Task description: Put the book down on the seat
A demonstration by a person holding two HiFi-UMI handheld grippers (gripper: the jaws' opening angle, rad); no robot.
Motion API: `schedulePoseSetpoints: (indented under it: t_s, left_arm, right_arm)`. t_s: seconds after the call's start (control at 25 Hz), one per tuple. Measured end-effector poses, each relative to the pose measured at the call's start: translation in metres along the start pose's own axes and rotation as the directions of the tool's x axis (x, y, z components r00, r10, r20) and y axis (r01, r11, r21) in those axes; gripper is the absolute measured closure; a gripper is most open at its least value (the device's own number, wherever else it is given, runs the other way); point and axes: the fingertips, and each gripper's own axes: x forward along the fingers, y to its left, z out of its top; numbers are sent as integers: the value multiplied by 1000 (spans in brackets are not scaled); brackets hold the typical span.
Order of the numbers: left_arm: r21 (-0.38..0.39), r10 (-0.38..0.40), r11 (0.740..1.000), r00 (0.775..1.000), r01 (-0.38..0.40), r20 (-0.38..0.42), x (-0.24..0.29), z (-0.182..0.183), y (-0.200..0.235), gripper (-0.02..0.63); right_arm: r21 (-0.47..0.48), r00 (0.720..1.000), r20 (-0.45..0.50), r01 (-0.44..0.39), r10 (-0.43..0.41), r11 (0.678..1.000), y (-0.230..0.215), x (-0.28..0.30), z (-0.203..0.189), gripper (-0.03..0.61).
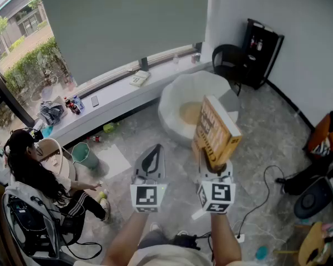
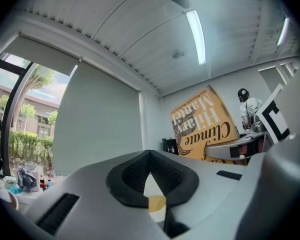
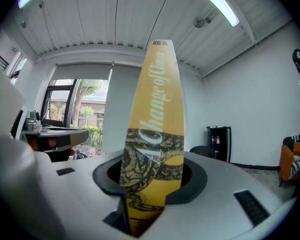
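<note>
Two grippers up in front, only one loaded. Clamps the book (image 1: 215,132) low, at its bottom edge, with the right gripper (image 1: 212,164), pinching partway shut on both covers with the spine turned back toward the holder. Carries it upright, tall end up, probably so as to leave the whole length free for tipping over and laying flat. Holds it in the air on the near side of the seat (image 1: 169,101), the pale round chair with a tan cushion in its hollow. From the head view, overlaps that chair's near right rim while touching nothing but the pads. Shows the left gripper (image 1: 150,158) just beside, drawn together to a point with nothing between, apart from the book. Likely parked there to stay out of the way, or to be ready for steadying a cover. Reads as the carry stage, with the set-down not yet begun. Calls next for reaching forward over the cushion, lowering, and tilting the book onto one cover before easing the pinch. Risks a tall, top-heavy load swinging in so low a hold, or pages fanning open at the free end. Leaves the windowsill (image 1: 116,96) and the seated person (image 1: 33,170) at the left well apart from the likely path.
</note>
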Motion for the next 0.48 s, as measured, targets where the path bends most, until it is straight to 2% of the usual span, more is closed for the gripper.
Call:
schedulePoseSetpoints:
  t_s: [0.2,0.48]
  left_arm:
    - [7,-20,1000,1000,20,2,-31,10,12,607]
    - [-16,-37,999,999,37,3,-49,9,53,607]
  right_arm:
    - [-7,1000,21,6,-6,1000,34,-20,14,421]
    - [-46,999,36,21,-19,999,82,-16,28,420]
